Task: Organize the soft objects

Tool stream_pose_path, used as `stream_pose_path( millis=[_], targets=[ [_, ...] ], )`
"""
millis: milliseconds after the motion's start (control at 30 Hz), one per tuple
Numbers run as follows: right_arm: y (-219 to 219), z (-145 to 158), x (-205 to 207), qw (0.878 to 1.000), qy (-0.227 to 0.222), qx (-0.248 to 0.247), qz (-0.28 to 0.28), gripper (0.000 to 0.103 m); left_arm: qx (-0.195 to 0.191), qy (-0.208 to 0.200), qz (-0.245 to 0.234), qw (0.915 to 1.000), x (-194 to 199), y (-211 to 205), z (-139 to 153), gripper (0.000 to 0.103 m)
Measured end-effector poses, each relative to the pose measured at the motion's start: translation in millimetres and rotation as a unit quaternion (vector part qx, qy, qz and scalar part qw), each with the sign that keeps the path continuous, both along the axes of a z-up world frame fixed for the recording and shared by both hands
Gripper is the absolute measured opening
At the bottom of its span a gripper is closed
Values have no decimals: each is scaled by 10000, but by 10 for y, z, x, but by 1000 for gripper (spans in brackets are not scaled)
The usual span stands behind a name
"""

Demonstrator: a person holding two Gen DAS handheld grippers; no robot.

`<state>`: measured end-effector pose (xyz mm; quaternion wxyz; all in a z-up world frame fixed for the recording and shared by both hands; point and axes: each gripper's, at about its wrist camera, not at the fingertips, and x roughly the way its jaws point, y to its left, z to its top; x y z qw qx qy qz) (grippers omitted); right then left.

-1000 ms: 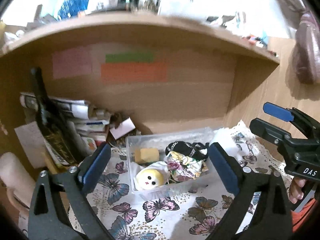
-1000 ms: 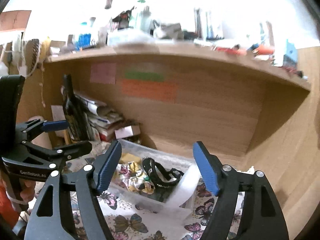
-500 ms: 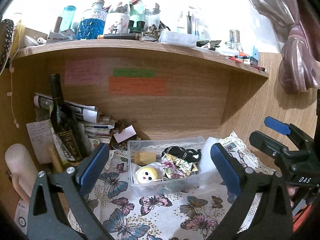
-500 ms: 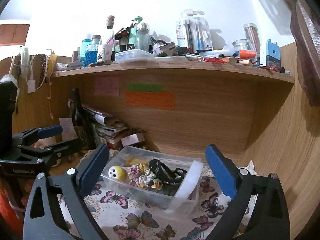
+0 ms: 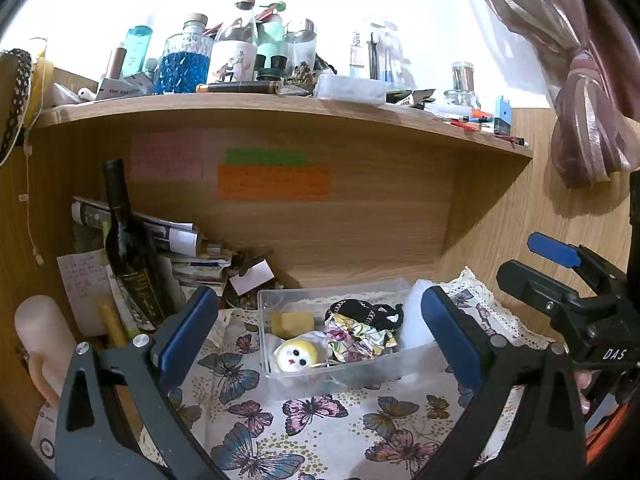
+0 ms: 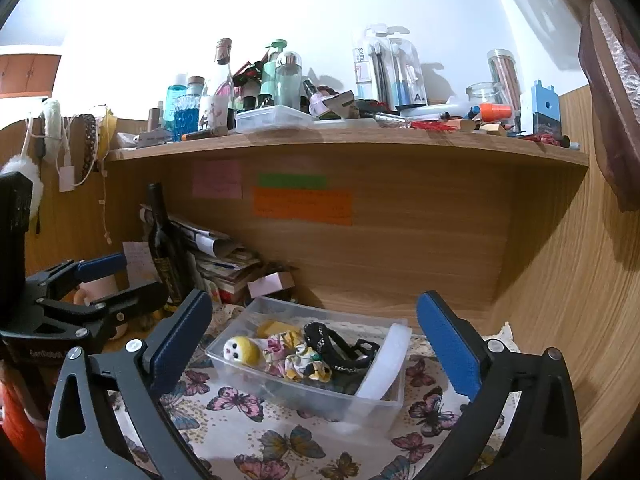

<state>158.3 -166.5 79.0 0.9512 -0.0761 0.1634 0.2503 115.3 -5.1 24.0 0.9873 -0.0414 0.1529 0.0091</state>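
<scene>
Two grippers, both spread wide, nothing between the pads. Left gripper (image 5: 316,334) and right gripper (image 6: 314,336) held back from clear plastic bin (image 5: 348,384) on butterfly-print cloth (image 5: 280,432) covering the desk.

Inside bin: yellow-and-white plush face (image 5: 297,356) at the front left corner, yellow sponge block (image 5: 291,323) behind it, floral fabric scrunchie (image 5: 356,338) in the middle, black strap item (image 5: 368,312) behind and right of scrunchie, white foam piece (image 5: 416,320) leaning at the right end wall. All soft objects in bin, none loose on cloth that can be seen.

Left wrist view only: pale pink cylinder (image 5: 42,332) far left of bin, fingertips of the hand on the right gripper's handle at the right frame edge.
Right wrist view only: white foam piece (image 6: 384,364) seen as a long curved slab standing on edge along the bin's right wall; white fluffy item (image 6: 24,176) hanging high left of bin.

Around bin: dark wine bottle (image 5: 128,256) standing left and behind, stack of papers and magazines (image 5: 188,252) between bottle and bin, small box with pale lid (image 5: 252,280) just behind the bin's left rear corner. Coloured sticky notes (image 5: 274,182) on back panel above bin. Upper shelf (image 5: 280,110) crowded with bottles and jars. Dark red curtain (image 5: 588,132) high right of bin.

Each gripper's own arms cover the lower corners of cloth in own view.
</scene>
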Motion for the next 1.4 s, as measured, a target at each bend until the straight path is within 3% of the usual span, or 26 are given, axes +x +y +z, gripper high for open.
stream_pose_path(
  millis=[1400],
  targets=[
    [-23,-11,21,9999,74,72,22,103,-13,9,-63,10000,40,-63,-2,103]
  ],
)
